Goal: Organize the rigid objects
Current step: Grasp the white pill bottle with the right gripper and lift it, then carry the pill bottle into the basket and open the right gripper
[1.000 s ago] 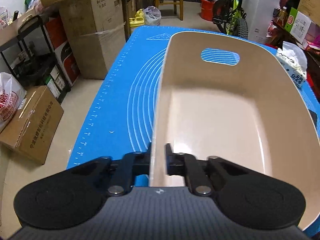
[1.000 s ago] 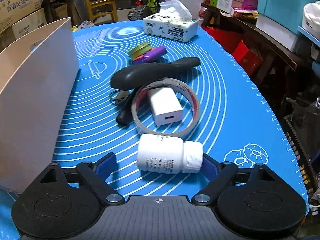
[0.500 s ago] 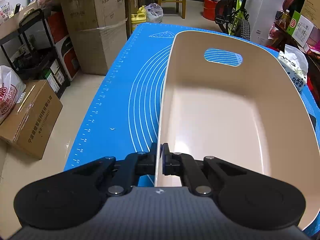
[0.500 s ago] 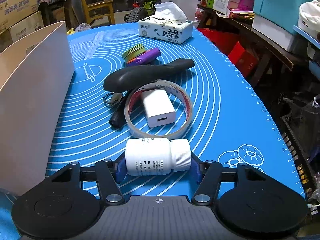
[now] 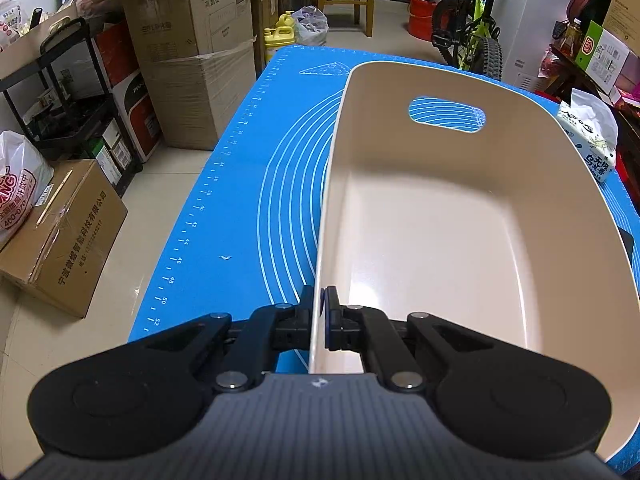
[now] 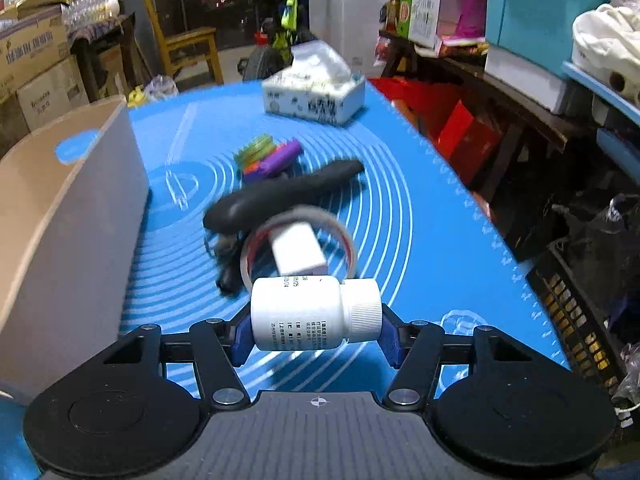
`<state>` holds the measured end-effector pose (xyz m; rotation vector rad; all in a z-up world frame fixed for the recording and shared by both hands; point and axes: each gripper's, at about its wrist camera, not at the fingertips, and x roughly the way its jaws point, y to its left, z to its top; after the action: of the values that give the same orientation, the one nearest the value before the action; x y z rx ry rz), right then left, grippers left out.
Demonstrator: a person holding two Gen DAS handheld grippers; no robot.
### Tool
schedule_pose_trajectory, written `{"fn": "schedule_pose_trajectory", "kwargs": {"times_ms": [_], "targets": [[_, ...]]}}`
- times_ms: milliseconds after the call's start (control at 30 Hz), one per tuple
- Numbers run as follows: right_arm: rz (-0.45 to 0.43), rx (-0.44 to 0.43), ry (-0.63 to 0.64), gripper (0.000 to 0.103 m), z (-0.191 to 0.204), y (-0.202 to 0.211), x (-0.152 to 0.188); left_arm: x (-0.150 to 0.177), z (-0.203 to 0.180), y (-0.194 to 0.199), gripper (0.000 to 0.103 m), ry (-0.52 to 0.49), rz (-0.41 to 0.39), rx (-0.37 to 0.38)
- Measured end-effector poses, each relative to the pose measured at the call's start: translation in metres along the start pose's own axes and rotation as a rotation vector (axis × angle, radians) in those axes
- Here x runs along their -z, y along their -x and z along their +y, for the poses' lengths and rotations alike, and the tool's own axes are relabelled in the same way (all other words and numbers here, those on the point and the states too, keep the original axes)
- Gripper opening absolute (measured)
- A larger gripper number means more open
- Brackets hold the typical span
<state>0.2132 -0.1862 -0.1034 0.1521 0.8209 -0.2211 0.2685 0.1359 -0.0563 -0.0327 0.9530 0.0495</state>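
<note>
Bottle [image 6: 316,312], white plastic with ribbed cap, sits sideways between the right gripper [image 6: 316,330] fingers: base against the left blue pad [image 6: 241,338], cap against the right one. Jaws closed onto both ends. It looks raised off the blue mat [image 6: 420,216], with a shadow on the mat underneath, but the gap itself can't be confirmed.

Just beyond the bottle: tape roll [image 6: 300,240] with a white charger block [image 6: 298,250] in its ring. Left of the ring, a dark tangle, too blurred to identify. Behind those, a long black curved object [image 6: 280,196]. Further back, a green and purple cluster [image 6: 268,156], also blurred. Tissue pack [image 6: 316,92] near the mat's far edge. Beige bin [image 6: 68,216] stands along the left side of this view, apart from the pile.

Left gripper [image 5: 321,322]: jaws nearly fully closed, pinching the bin's near-left wall, one finger outside, one inside. In the left wrist view the bin [image 5: 440,248] interior shows nothing in it; handle cutout [image 5: 447,115] in the far wall, mat lines visible through it. The mat [image 5: 248,200] extends to the left of the bin. Off the table's left edge: stacked cardboard boxes [image 5: 196,72]. Bicycle [image 5: 476,28] at the back.
</note>
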Motion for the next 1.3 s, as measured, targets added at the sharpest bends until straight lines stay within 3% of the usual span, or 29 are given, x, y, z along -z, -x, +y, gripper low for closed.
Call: {"fn": "schedule_pose_trajectory", "kwargs": {"times_ms": [433, 667, 900, 1300], "targets": [[-0.189, -0.052, 0.057, 0.065, 0.028, 0.039, -0.059, 0.0, 0.0, 0.001, 0.005, 0.001, 0.001, 0.0], [-0.239, -0.148, 0.122, 0.064, 0.067, 0.048, -0.093, 0.0, -0.001, 0.001, 0.005, 0.001, 0.002, 0.0], [-0.205, -0.245, 0.264, 0.064, 0.127, 0.041, -0.096, 0.0, -0.001, 0.002, 0.005, 0.001, 0.004, -0.001], [-0.052, -0.273, 0.426, 0.064, 0.184, 0.005, -0.072, 0.001, -0.003, 0.001, 0.005, 0.0, 0.005, -0.001]]}}
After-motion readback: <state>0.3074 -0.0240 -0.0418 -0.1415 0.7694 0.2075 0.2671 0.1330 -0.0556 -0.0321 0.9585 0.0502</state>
